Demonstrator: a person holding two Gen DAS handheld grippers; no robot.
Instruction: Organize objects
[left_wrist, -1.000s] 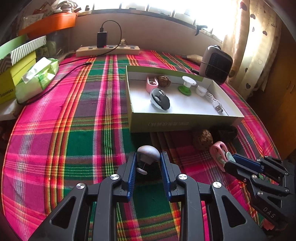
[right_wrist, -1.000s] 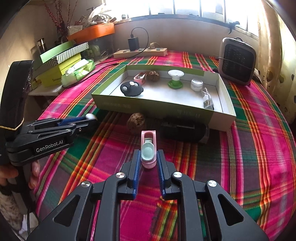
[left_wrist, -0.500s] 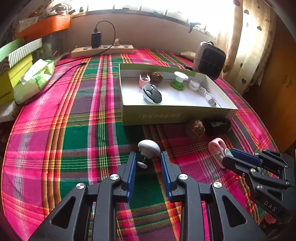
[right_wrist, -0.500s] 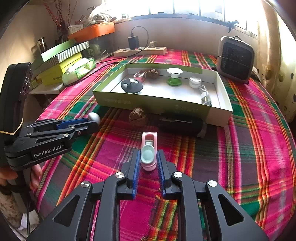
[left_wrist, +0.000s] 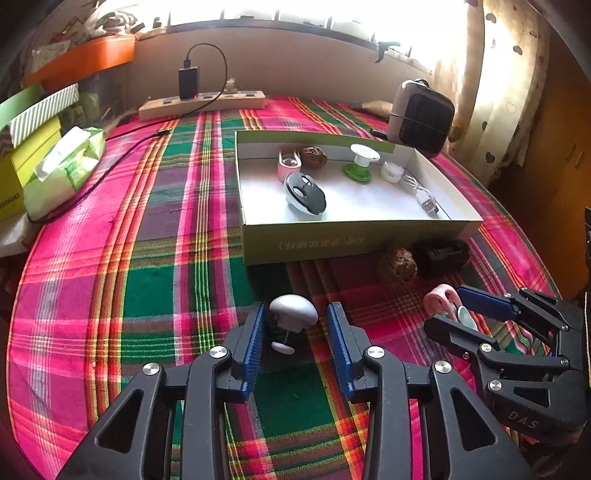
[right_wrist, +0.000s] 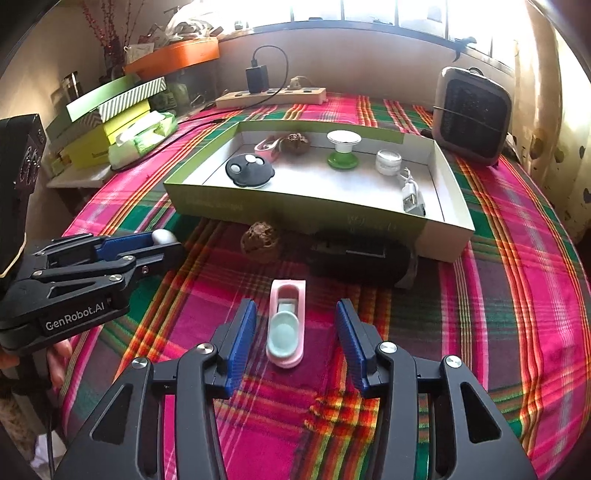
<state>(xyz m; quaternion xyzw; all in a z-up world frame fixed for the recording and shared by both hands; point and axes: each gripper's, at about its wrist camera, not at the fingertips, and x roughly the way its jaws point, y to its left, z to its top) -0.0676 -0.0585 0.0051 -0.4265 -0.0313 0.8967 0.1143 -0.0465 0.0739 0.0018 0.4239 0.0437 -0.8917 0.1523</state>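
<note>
A: Both grippers? Jaws just opening: left gripper (left_wrist: 295, 328) around the smooth white knob (left_wrist: 293, 308), right gripper (right_wrist: 295, 332) around the pink clip (right_wrist: 286, 328), both resting on the plaid table (left_wrist: 147, 258).

B: Cardboard box (right_wrist: 295, 208): round black lid (right_wrist: 250, 170), wrinkled walnut (right_wrist: 298, 143), green stand (right_wrist: 342, 149), jar (right_wrist: 388, 161), cable (right_wrist: 412, 195).

Both fisheye views look down and forward along their own fingers, close above the plaid surface (left_wrist: 155, 258), toward the window. The left view sits left of the right; both share the open box (left_wrist: 354, 240) (right_wrist: 295, 214).
</note>
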